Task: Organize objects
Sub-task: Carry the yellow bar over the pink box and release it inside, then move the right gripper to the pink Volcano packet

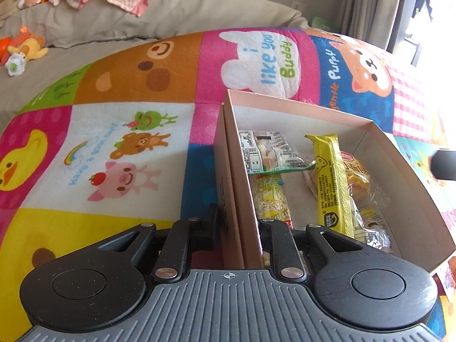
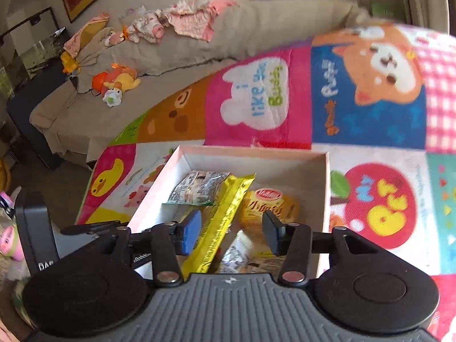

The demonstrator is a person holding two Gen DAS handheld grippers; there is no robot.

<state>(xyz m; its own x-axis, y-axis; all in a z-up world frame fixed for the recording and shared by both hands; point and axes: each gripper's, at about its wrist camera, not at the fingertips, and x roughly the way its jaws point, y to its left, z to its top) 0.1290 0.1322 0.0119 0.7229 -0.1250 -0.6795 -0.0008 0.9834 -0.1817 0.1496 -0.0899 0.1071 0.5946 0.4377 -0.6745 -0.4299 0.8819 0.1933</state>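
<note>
hidden: left tool point(image 1: 238, 222) inner pad behind box point(image 1: 399, 188) wall | blurred: quilt point(image 2: 384, 131) print

Matt cardboard box point(image 1: 299, 108); glossy yellow foil wrapper point(image 1: 330, 182); soft quilted cloth mat point(image 1: 128, 91); matt black plastic gripper point(image 2: 230, 232).

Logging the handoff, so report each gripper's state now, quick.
Left gripper: shut on the pink box's side wall.
Right gripper: open, holding nothing; the yellow snack bar lies in the box below its fingers.
</note>
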